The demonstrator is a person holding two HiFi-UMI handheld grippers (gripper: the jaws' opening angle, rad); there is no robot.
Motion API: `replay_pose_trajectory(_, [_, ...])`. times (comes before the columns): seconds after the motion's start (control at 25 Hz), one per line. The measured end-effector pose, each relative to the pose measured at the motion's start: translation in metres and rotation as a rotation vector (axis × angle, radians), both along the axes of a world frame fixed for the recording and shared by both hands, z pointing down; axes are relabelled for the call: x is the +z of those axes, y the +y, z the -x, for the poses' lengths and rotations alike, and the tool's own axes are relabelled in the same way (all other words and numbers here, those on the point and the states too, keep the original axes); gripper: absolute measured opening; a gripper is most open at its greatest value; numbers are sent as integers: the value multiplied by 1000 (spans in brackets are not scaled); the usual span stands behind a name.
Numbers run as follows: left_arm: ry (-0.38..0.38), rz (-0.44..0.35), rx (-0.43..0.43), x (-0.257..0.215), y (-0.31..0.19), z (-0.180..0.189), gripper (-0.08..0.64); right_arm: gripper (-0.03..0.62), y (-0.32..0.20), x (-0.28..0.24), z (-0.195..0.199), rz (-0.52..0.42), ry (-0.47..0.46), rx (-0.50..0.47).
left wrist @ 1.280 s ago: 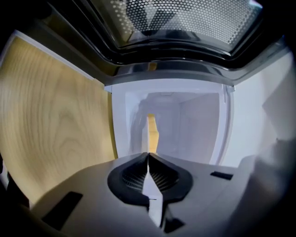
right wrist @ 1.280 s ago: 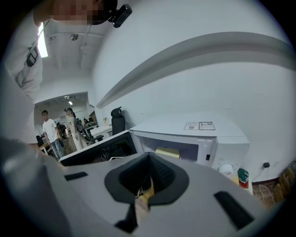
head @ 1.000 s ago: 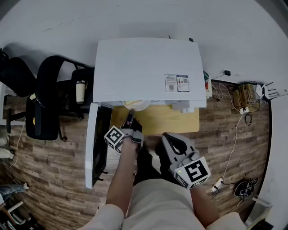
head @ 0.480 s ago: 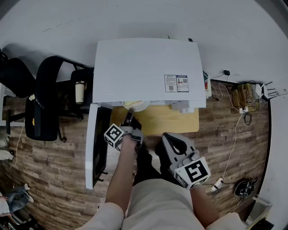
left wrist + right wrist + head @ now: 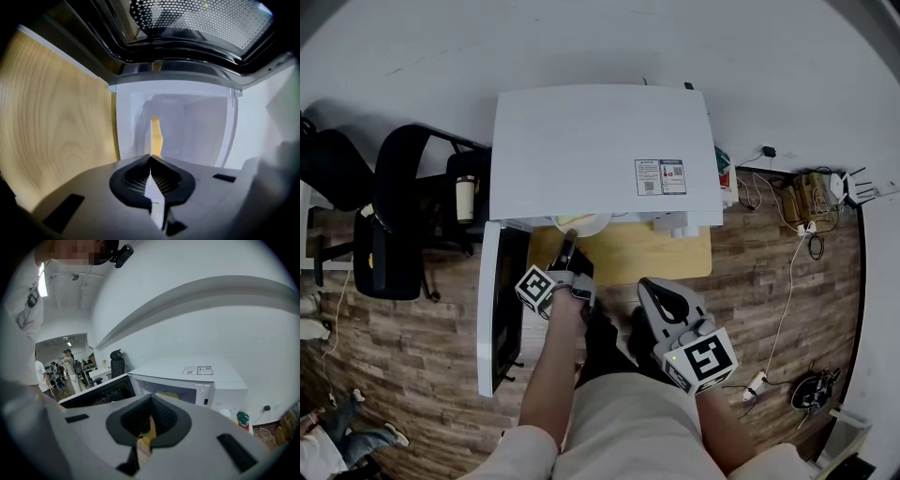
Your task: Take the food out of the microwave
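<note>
Nearest me, my right gripper (image 5: 649,286) hangs on my side of the table (image 5: 675,255). Its jaws are together on nothing and it's well short of the oven mouth, so it's out of this one.

Ahead of it, my left gripper (image 5: 568,246) is the one that's in there. Its jaws have just nipped the last bit shut, and the left gripper view shows them pinched on the thin white rim of the plate (image 5: 146,136), which runs edge-on straight between the pads.

So the plate lies dead ahead of those fingertips, spreading away from them into the microwave (image 5: 600,150). The yellow food (image 5: 156,136) sits just beyond the pinch.

From the head view, only the plate's near arc shows past the opening; the rest is under the oven's roof. The door (image 5: 499,309) stands swung out to the left of the fingers, off the pull line.

My read is that the way out is straight back along the gripper's own axis, toward me. With only the rim held, the far side could droop.
</note>
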State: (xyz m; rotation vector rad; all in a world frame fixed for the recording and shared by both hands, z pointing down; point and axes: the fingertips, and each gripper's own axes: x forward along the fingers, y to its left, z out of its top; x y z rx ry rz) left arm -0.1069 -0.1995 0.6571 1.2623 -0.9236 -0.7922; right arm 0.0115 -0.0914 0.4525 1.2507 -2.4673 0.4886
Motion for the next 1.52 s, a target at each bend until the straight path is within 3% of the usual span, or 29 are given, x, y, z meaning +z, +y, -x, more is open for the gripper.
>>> replay_pose_trajectory(0.24, [39,-3,-18,-4,12,0,9,-2,-2,-6,-4,-12,-7,-22])
replay_pose_trajectory(0.72, [17,-44,-43,-29,44,-8,11,-2,11,-22,-21,-58,-45,-109])
replay_pose_trajectory(0.92, [22,-85,-57,-49,64,-22,11,-2,25,-29,-36,-73,-60,-140])
replay_pose_trajectory(1.52, [58,-104,-103,-80,138,-63,11,-2,56,-40,-82,-101,-84,-186])
